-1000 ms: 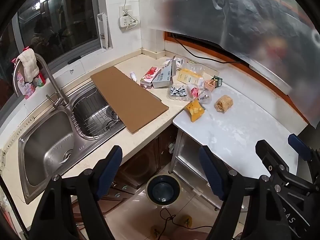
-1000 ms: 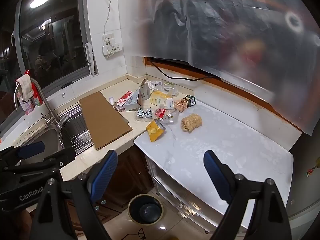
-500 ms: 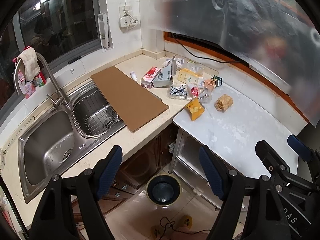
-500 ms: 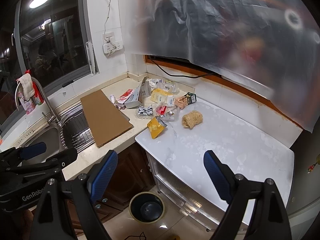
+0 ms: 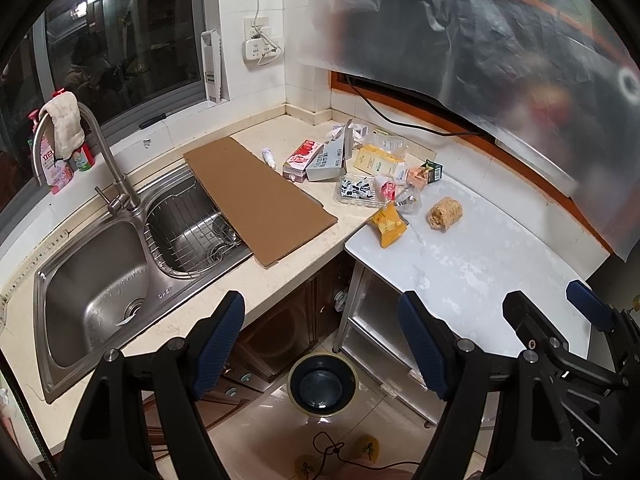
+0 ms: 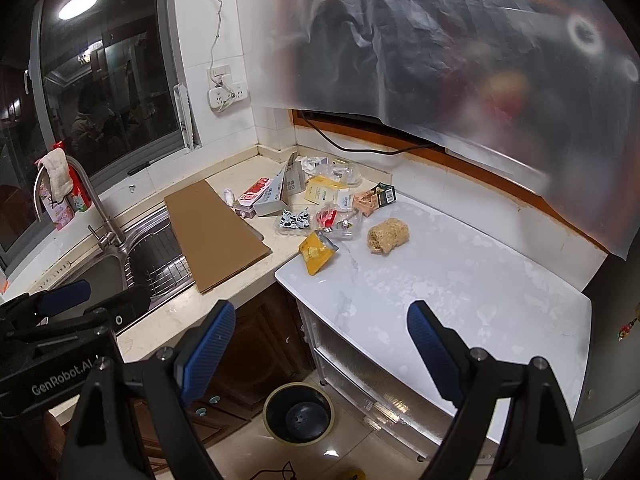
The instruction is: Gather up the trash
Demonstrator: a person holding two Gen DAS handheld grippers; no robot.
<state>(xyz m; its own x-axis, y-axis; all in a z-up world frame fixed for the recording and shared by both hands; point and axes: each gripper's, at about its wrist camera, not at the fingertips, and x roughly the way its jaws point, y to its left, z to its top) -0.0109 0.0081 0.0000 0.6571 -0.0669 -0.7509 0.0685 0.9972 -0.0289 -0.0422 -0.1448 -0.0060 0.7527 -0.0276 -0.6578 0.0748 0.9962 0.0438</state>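
- Fingers of the left gripper stand wide apart with nothing between their blue pads, held high over the floor in front of the cabinets.
- Left wrist view: compared with a second ago the scene has barely shifted, only a slight drift, so no approach has begun and no trash is collected yet.
- Litter sits clustered in the counter corner: a yellow crinkled snack wrapper at the white tabletop's edge, a tan crumbly noodle block just beside it, a clear plastic tray with black-and-white contents, and a pink-and-red carton near a flat brown cardboard sheet that overhangs the steel double sink.
- A round dark trash bin stands on the floor below, between the two pads in this view.
- Right wrist view: the right gripper is equally spread and empty, hovering level with the other tool, whose body shows at the left edge.
- From here the wrapper and noodle block lie well ahead, the bin directly beneath; my judgement is that the wrapper is the nearest first pick.
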